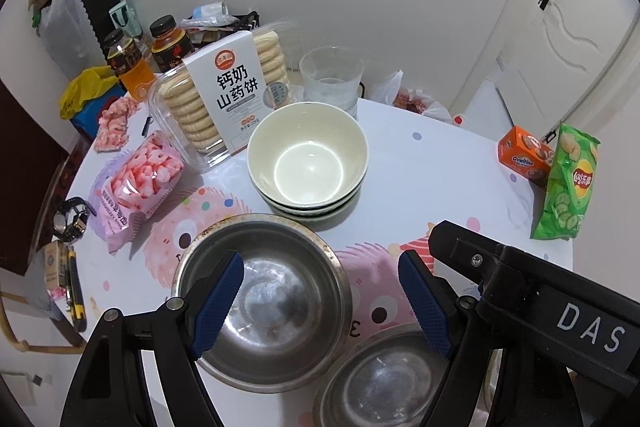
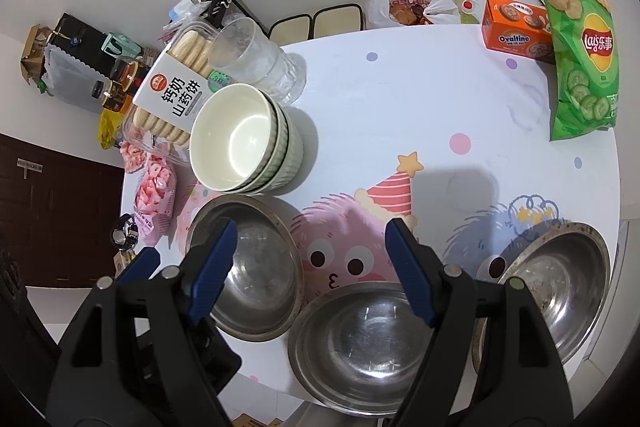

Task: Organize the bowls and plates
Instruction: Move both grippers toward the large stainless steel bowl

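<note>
— Hovering with both claws spread wide, gripping nothing?

— Yes. The left claw [image 1: 320, 301] hangs over the table [image 1: 460, 171], its left pad [image 1: 218, 307] above the left steel bowl [image 1: 262, 301], its right pad [image 1: 426, 303] above the cloth's pink monster print.

— And just beyond its right pad?

— The middle steel bowl [image 1: 380, 379], low and near, beside the first; I cannot tell whether their rims touch.

— The right claw?

— The right claw [image 2: 310, 273] is spread too. Its left pad [image 2: 214, 269] sits over the left steel bowl [image 2: 244, 267], its right pad [image 2: 410, 271] over the middle steel bowl [image 2: 362, 343]. Further right is a third steel bowl [image 2: 558, 287], near the table's edge.

— Ahead of the claws?

— A stack of cream bowls [image 1: 308, 163], nested upright, just past the left steel bowl. Behind it stand a clear cup [image 1: 331, 79] and a biscuit box [image 1: 222, 95].

— Off to the sides?

— Far left of the left claw, a pink snack bag [image 1: 136, 187] and a watch [image 1: 72, 219]. Far right and ahead, an Ovaltine box [image 2: 516, 29] with a green chips bag [image 2: 582, 55] leaning against it.
</note>
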`<control>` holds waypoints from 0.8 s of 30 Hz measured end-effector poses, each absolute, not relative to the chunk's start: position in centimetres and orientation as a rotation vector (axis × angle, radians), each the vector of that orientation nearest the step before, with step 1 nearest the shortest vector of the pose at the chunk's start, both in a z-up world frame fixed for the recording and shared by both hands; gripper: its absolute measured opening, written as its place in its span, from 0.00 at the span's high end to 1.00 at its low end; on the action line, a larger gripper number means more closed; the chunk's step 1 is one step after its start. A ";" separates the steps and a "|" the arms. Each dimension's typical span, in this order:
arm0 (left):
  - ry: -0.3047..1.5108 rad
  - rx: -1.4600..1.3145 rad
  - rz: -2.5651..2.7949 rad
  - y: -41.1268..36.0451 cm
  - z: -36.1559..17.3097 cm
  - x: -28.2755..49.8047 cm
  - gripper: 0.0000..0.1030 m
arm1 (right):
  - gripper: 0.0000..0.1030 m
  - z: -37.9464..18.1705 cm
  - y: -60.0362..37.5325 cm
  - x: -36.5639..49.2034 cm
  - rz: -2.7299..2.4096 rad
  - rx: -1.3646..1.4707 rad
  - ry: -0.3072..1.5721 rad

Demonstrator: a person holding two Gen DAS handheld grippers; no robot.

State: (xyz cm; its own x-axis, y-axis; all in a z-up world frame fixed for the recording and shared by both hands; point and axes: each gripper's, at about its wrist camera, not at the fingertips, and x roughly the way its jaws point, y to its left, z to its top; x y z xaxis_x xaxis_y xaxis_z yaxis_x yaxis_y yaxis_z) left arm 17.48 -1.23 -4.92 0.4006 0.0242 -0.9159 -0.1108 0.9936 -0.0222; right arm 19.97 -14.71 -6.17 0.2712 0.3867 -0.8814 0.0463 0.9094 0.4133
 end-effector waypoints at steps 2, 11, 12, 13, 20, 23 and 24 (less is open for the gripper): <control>1.152 -0.085 0.086 -1.2 -4.8 17.3 0.21 | 0.25 -6.1 -14.7 19.9 0.242 0.394 1.284; 1.140 -0.057 0.112 -0.9 -4.4 17.0 0.21 | 0.25 -5.6 -14.1 19.7 0.270 0.377 1.282; 1.145 -0.057 0.097 -1.1 -4.5 16.9 0.21 | 0.25 -5.6 -14.3 19.6 0.269 0.375 1.281; 1.159 -0.065 0.058 -1.5 -4.6 16.9 0.21 | 0.25 -5.5 -14.4 19.5 0.269 0.373 1.281; 1.181 -0.040 -0.122 -8.1 -5.0 15.2 0.21 | 0.25 -4.8 -19.5 16.4 0.207 0.339 1.269; 1.192 0.017 -0.217 -12.2 -5.2 14.2 0.21 | 0.25 -4.7 -22.9 14.4 0.136 0.354 1.254; 1.190 0.043 -0.246 -13.5 -5.2 13.8 0.21 | 0.25 -4.8 -24.3 13.7 0.105 0.367 1.249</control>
State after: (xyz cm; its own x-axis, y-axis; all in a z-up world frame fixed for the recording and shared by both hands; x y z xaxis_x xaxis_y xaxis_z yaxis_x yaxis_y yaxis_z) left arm 13.78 -13.50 -5.17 0.3481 -0.1674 -0.9224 0.2125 0.9724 -0.0963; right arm 13.66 -24.26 -4.76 0.3204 0.2756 -0.9063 0.1211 0.9370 0.3278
